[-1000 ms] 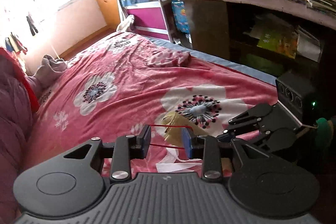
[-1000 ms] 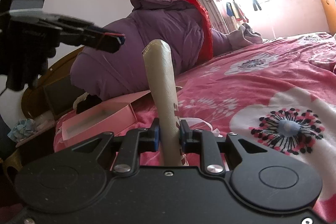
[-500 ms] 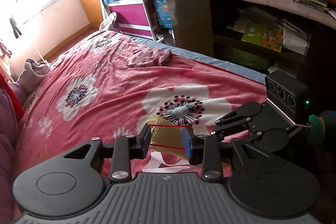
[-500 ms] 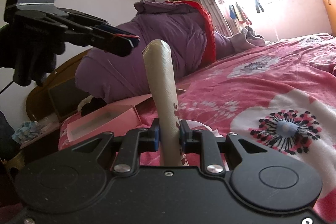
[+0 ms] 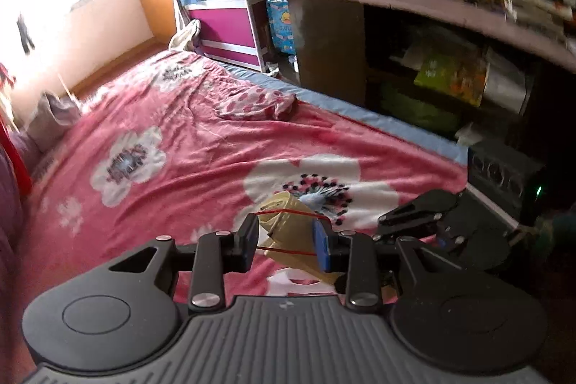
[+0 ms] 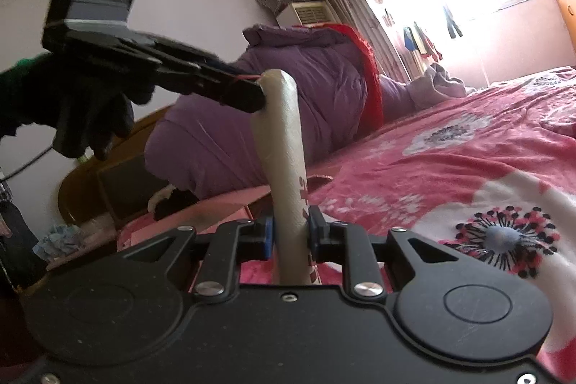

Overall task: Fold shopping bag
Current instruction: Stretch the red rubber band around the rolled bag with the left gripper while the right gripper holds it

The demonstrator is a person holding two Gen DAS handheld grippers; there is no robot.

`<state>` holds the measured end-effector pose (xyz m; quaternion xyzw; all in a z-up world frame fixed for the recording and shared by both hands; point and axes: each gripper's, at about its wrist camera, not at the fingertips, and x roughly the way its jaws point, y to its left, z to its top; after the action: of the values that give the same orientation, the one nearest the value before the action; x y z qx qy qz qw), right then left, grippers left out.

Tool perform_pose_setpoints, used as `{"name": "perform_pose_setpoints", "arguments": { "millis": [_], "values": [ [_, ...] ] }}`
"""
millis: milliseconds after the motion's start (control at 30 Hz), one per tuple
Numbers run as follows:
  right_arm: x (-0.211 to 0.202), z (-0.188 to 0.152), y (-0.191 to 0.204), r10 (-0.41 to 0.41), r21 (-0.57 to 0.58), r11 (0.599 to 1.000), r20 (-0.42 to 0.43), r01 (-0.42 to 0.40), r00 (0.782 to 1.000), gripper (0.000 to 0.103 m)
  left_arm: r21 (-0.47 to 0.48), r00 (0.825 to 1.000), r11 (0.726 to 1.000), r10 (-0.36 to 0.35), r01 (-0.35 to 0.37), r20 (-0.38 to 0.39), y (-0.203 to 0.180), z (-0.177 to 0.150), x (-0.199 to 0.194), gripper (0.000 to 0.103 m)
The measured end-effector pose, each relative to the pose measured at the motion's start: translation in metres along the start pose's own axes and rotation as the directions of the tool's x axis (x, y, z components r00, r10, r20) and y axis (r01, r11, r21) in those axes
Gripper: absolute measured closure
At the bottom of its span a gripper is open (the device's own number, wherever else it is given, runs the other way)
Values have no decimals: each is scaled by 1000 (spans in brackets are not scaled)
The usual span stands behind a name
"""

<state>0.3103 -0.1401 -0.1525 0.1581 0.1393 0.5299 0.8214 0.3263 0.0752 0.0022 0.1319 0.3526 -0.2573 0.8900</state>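
Note:
The shopping bag [image 6: 284, 161] is rolled into a tight cream-coloured tube that stands upright. My right gripper [image 6: 290, 236] is shut on its lower part. In the left wrist view the roll [image 5: 288, 225] shows as a tan bundle end-on. My left gripper [image 5: 286, 242] is open with a red rubber band [image 5: 288, 213] stretched across its two fingers, right over the top end of the roll. In the right wrist view the left gripper [image 6: 248, 96] touches the top end of the roll, with the band just visible there.
A bed with a pink flowered blanket [image 5: 187, 146] lies below. A purple quilt pile [image 6: 288, 103] and a pink box [image 6: 230, 215] sit at the bed's head. A desk with shelves [image 5: 450, 35] stands along the bed's far side. A crumpled cloth [image 5: 259, 103] lies on the blanket.
My left gripper with the stretched band has moved down and in to the top end of the roll. The right gripper has kept the roll upright.

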Motion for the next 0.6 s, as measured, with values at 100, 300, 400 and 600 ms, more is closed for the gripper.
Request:
{"name": "perform_pose_setpoints", "arguments": {
  "millis": [100,300,400,600],
  "values": [
    [-2,-1,1,35,-1,999,24,-35,999,85,-116,996,991,-68,74,59,16,-5,-3,71],
    [-6,-2,-2,83,20,996,68,-85,994,85,-275,977,943,-148,185,153,36,-25,0,66],
    [-2,-5,0,99,0,995,53,-99,994,85,-351,970,909,-173,223,170,46,-37,5,66],
    [4,-10,1,132,-22,991,36,-131,991,85,-462,951,832,-256,307,172,69,-46,14,66]
  ]
}}
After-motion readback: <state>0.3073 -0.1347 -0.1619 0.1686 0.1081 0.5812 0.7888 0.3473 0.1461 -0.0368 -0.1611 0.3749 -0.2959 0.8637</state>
